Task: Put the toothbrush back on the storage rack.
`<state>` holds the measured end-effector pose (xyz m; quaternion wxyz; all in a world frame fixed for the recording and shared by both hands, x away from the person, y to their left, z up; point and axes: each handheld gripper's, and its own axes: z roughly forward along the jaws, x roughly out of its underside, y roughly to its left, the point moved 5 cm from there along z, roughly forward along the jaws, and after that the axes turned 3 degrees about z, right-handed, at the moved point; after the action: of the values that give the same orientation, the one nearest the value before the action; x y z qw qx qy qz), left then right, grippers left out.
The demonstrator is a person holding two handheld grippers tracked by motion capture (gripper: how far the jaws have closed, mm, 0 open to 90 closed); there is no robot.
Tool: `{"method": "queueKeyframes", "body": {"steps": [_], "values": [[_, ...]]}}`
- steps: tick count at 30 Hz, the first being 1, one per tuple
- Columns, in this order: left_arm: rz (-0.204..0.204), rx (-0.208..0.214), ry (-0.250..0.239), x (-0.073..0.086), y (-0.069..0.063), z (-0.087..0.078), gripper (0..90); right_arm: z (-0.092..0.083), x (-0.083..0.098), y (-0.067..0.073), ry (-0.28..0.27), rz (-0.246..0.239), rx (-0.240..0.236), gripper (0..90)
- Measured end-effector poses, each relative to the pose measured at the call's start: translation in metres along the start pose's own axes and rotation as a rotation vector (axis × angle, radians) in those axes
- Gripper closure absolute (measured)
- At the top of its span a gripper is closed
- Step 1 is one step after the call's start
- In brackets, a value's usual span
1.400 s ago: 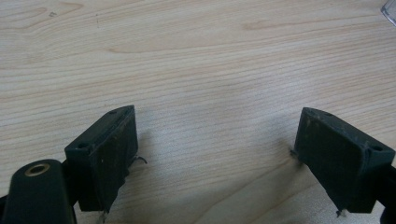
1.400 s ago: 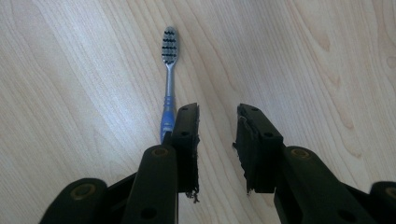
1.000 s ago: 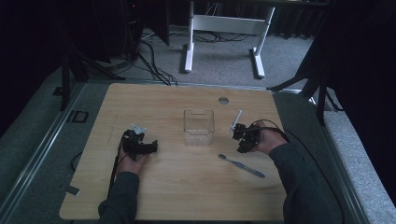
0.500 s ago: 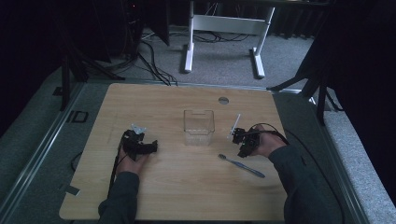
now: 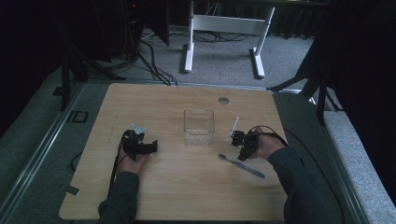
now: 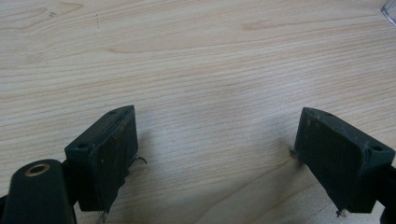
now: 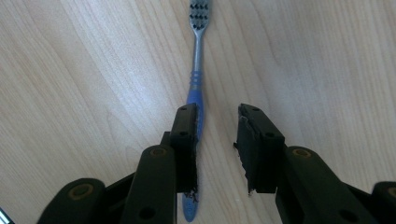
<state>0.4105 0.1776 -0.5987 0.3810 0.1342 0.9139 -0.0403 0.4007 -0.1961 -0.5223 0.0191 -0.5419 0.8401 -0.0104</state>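
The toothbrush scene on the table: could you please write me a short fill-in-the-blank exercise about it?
1. The toothbrush has a handle coloured ____.
2. The clear container stands between the two tools and is ____ inside.
3. The right tool has its jaws ____ above the toothbrush handle.
4. The left tool holds ____.

Missing words: blue; empty; open; nothing
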Motion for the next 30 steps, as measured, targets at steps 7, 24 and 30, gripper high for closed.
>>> {"method": "queueKeyframes", "body": {"steps": [7,24,30], "values": [[0.000,0.000,0.000,0.000,0.000,0.000,13.7,0.008,0.003,0.004,0.017,0.004,-0.007,67.3],[0.000,0.000,0.000,0.000,0.000,0.000,13.7,0.021,0.001,0.011,0.039,-0.003,-0.013,69.2],[0.000,0.000,0.000,0.000,0.000,0.000,13.7,0.026,0.002,0.010,0.052,0.002,-0.017,69.2]]}}
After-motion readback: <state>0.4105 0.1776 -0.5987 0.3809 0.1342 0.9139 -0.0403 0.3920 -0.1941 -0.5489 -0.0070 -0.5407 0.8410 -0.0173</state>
